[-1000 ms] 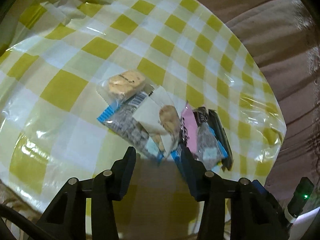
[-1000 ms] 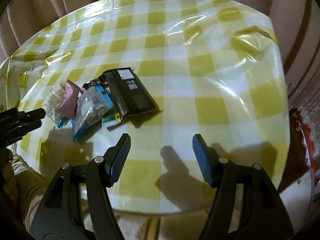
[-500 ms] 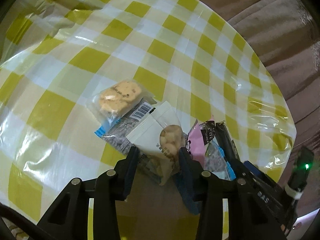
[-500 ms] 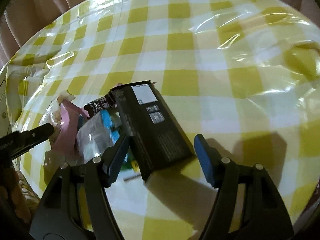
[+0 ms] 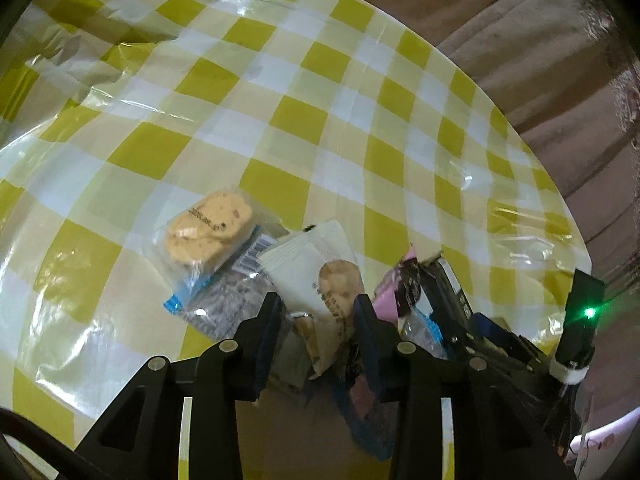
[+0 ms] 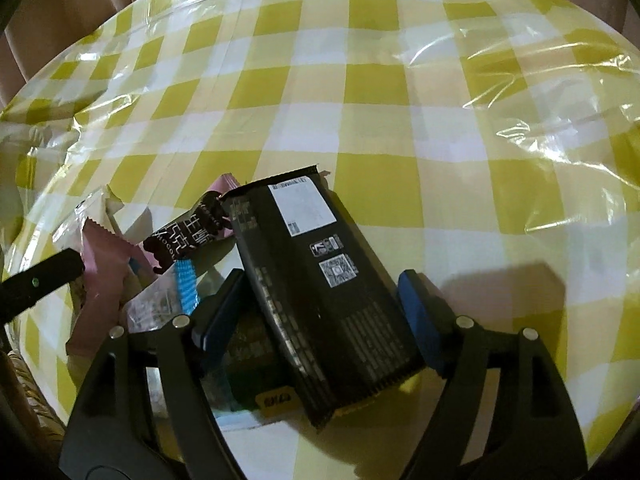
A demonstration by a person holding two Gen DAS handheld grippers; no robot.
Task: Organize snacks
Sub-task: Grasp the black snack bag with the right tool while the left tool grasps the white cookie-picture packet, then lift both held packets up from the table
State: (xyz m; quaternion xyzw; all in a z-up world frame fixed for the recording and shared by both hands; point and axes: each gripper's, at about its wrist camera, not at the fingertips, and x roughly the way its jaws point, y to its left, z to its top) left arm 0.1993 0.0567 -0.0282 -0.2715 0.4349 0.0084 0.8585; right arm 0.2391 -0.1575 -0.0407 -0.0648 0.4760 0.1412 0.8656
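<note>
A pile of snack packets lies on the yellow checked table (image 5: 320,92). In the left wrist view my left gripper (image 5: 318,306) is open, its fingers on either side of a white biscuit packet (image 5: 316,272). A clear cookie packet (image 5: 208,232) lies to its left on a grey packet with blue ends (image 5: 224,300). A pink packet (image 5: 390,292) lies to the right. In the right wrist view my right gripper (image 6: 320,286) is open, its fingers straddling a large black packet (image 6: 320,272). A dark chocolate bar (image 6: 188,236) and the pink packet (image 6: 108,276) lie to its left.
The round table (image 6: 400,100) has a crinkled clear plastic cover. Beige curtain (image 5: 540,40) hangs behind the far edge. The right gripper's body (image 5: 576,332) shows at the lower right of the left wrist view; the left gripper's body (image 6: 36,280) shows at the left of the right wrist view.
Both grippers have moved forward into the pile. The left fingers have narrowed around the white biscuit packet. The right fingers now straddle the black packet.
</note>
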